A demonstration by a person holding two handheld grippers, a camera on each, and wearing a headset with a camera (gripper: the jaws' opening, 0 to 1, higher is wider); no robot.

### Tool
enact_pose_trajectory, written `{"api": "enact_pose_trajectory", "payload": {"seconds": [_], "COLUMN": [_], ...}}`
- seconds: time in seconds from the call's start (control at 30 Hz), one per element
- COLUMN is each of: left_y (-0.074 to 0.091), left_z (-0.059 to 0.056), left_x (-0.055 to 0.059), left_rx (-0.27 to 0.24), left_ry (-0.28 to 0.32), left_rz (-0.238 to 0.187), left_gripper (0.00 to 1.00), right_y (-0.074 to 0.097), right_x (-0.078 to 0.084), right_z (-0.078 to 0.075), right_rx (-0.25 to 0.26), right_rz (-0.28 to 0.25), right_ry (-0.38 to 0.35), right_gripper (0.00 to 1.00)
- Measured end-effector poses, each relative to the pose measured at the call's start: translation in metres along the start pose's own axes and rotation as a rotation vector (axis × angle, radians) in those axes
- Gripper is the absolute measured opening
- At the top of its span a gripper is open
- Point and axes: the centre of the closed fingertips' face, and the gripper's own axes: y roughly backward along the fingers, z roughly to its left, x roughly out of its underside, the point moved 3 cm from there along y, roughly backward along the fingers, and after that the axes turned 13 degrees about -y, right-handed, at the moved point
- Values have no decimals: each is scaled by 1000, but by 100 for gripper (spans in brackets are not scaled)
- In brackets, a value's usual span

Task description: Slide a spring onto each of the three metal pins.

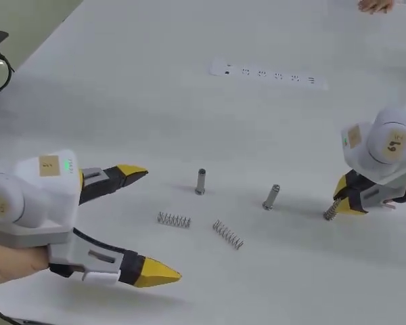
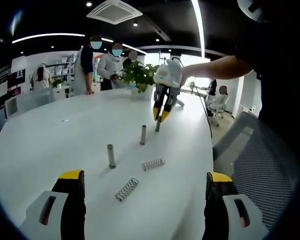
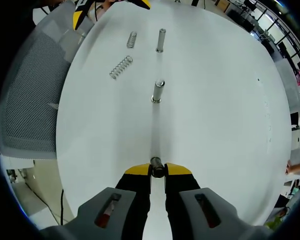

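Observation:
Two bare metal pins stand upright mid-table, one (image 1: 201, 181) to the left and one (image 1: 271, 196) to the right. Two loose springs (image 1: 174, 219) (image 1: 228, 234) lie flat in front of them. My right gripper (image 1: 343, 205) is shut on a third spring (image 1: 331, 212) that stands tilted on the table; its coiled end (image 3: 157, 167) shows between the yellow tips. I cannot tell whether a pin is inside it. My left gripper (image 1: 149, 223) is wide open and holds nothing, left of the springs. In the left gripper view the pins (image 2: 111, 156) (image 2: 143, 135) and springs (image 2: 126, 189) (image 2: 153, 163) lie ahead.
A white power strip (image 1: 267, 74) lies at the back of the white table (image 1: 122, 101). A black cable (image 1: 0, 68) sits at the far left edge. A grey mesh chair (image 3: 30, 90) stands beside the table. Several people stand at the far side (image 2: 97, 65).

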Motion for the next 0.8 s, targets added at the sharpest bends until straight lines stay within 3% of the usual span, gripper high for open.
{"api": "enact_pose_trajectory", "payload": {"seconds": [0.8], "left_y": [0], "left_z": [0], "left_x": [0], "left_rx": [7], "left_ry": [-1], "left_rz": [0], "left_gripper": [98], "right_y": [3], "right_x": [0], "right_z": [0], "right_rx": [-28], "right_rz": [-12], "right_ry": [-17], "right_gripper": [9]}}
